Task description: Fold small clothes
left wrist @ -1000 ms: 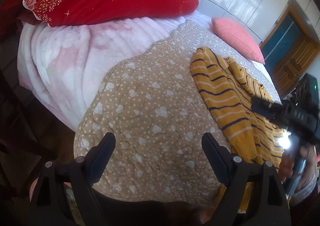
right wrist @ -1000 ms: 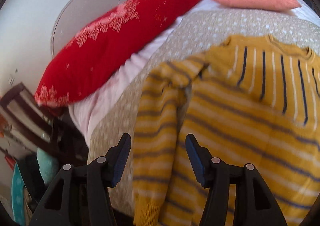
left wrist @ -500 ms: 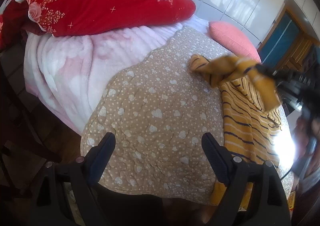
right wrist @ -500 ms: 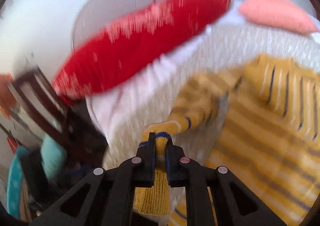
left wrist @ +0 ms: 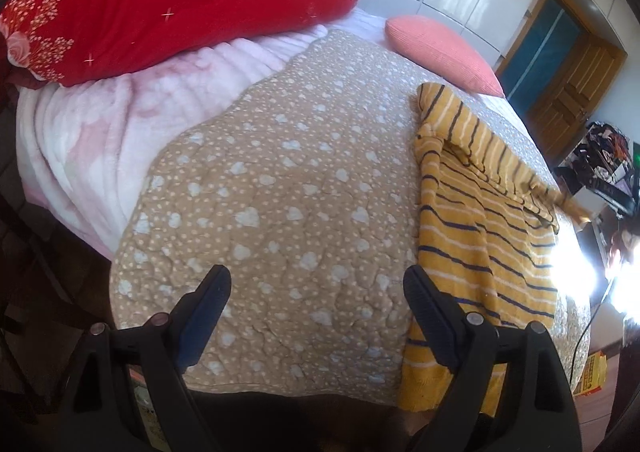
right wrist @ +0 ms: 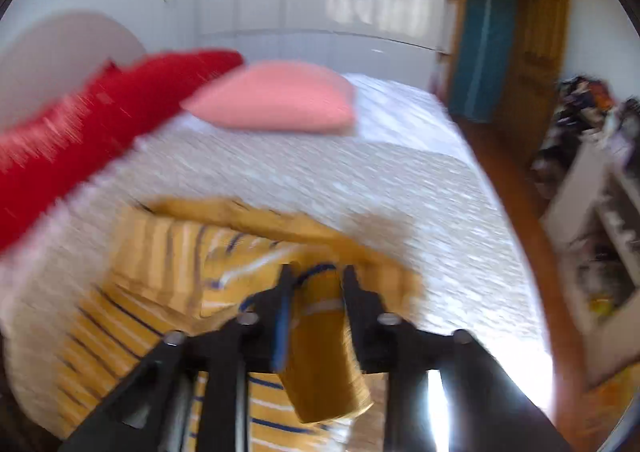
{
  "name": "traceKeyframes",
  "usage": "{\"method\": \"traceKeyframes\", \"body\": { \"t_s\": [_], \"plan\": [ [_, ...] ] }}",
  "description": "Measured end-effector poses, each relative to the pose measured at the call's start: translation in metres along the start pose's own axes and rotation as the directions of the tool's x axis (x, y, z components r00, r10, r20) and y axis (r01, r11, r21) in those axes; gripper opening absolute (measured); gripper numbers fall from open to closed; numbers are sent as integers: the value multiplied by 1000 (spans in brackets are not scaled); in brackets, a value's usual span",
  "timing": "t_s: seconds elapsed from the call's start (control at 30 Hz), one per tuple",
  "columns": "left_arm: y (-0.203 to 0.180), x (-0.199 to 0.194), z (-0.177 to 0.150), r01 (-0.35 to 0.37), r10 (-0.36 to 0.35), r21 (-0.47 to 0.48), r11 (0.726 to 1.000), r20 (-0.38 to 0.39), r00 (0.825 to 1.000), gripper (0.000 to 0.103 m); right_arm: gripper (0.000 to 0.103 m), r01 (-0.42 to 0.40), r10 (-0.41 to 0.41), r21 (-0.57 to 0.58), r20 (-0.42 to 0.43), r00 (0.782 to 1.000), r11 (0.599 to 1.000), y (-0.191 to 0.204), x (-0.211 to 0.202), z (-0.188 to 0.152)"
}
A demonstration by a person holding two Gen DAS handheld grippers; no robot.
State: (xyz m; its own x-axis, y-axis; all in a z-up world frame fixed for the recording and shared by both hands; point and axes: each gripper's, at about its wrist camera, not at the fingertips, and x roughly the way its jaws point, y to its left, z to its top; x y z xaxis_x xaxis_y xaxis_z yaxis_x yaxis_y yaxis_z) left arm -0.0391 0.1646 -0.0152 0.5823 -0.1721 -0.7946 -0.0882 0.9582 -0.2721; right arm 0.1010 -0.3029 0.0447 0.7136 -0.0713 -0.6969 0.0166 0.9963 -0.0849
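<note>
Right tongs (right wrist: 314, 280) hold the sweater's sleeve (right wrist: 320, 352) across its striped body, while left tongs (left wrist: 316, 294) hover wide apart.

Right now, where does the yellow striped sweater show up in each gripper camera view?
Left wrist view: yellow striped sweater lies at right, on the dotted quilt.
Right wrist view: it fills the lower left, its cuff between the right gripper fingers.
Shared landmark: the pink pillow.

The left gripper (left wrist: 316, 288) is held wide open and low, with nothing between its fingers. The right gripper (right wrist: 316, 280) is partly open, and a yellow sleeve cuff (right wrist: 324, 352) is seen between its fingers.
</note>
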Motion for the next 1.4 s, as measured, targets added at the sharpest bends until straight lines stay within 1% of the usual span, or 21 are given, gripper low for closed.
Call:
{"method": "traceKeyframes", "body": {
  "t_s": [0.03, 0.1, 0.13, 0.27, 0.4, 0.47, 0.53, 0.6, 0.73, 0.83, 0.9, 0.97, 1.0, 1.03, 1.07, 1.13, 1.2, 1.23, 1.33, 1.37, 1.4],
  "plan": [
    [-4, 4, 1, 0, 0, 7, 1000, -12, 1000, 87, 49, -36, 36, 20, -1, 999, 999, -6, -1, -7],
    [-11, 12, 3, 9, -8, 14, 1000, -33, 999, 87, 61, -65, 64, 60, 8, 998, 996, -14, -4, -16],
    [-15, 16, 3, 15, -14, 18, 1000, -42, 999, 87, 62, -83, 82, 82, 14, 997, 993, -18, -4, -19],
    [-33, 24, 3, 31, -28, 49, 998, -56, 998, 87, 62, -187, 190, 199, 3, 982, 962, -26, 7, -25],
    [-46, 36, -3, 35, -28, 81, 996, -95, 995, 87, 62, -282, 297, 306, -2, 955, 909, -22, 35, -35],
    [-50, 40, -5, 41, -31, 89, 995, -110, 993, 87, 62, -300, 324, 349, -11, 946, 888, -17, 50, -41],
    [-54, 41, -6, 44, -33, 99, 994, -113, 993, 87, 62, -289, 331, 393, -44, 943, 873, -17, 68, -48],
    [-57, 41, -5, 49, -37, 107, 993, -111, 993, 87, 62, -297, 350, 415, -55, 935, 860, -19, 74, -54],
    [-67, 52, 0, 122, -103, 138, 983, -137, 985, 87, 62, -335, 368, 411, -1, 930, 848, -29, 39, -69],
    [-76, 72, 5, 198, -173, 143, 970, -174, 970, 87, 66, -345, 380, 441, 9, 925, 829, -40, 8, -97],
    [-85, 82, 6, 211, -179, 170, 963, -185, 966, 87, 68, -347, 393, 469, 0, 919, 812, -46, -8, -118],
    [-97, 89, 4, 223, -184, 211, 952, -190, 964, 75, 68, -345, 401, 493, -9, 916, 799, -52, -21, -139],
    [-101, 91, 3, 228, -187, 220, 948, -193, 963, 42, 68, -341, 401, 501, -13, 916, 795, -53, -26, -149],
    [-103, 94, 3, 233, -185, 216, 948, -221, 958, 13, 68, -338, 402, 511, -16, 916, 790, -53, -31, -159],
    [-103, 96, 3, 227, -179, 204, 952, -231, 956, 13, 68, -338, 405, 521, -15, 914, 783, -54, -34, -168],
    [-98, 90, 7, 218, -176, 184, 958, -216, 960, 7, 68, -345, 414, 541, -5, 910, 767, -53, -38, -182],
    [-84, 79, 12, 143, -114, 171, 975, -171, 979, 7, 68, -360, 429, 556, 7, 903, 749, -52, -39, -190],
    [-78, 76, 14, 120, -94, 163, 979, -158, 983, 4, 68, -369, 436, 561, 16, 900, 741, -50, -39, -192],
    [-57, 67, 19, -31, 48, 165, 986, -102, 994, 0, 68, -388, 441, 557, 43, 896, 734, -45, -38, -190],
    [-50, 65, 19, -43, 59, 155, 987, -101, 993, 0, 68, -394, 439, 554, 56, 897, 733, -43, -37, -184],
    [-40, 60, 19, -26, 40, 123, 992, -116, 992, 0, 68, -408, 444, 551, 76, 893, 728, -42, -37, -179]
  ]
}}
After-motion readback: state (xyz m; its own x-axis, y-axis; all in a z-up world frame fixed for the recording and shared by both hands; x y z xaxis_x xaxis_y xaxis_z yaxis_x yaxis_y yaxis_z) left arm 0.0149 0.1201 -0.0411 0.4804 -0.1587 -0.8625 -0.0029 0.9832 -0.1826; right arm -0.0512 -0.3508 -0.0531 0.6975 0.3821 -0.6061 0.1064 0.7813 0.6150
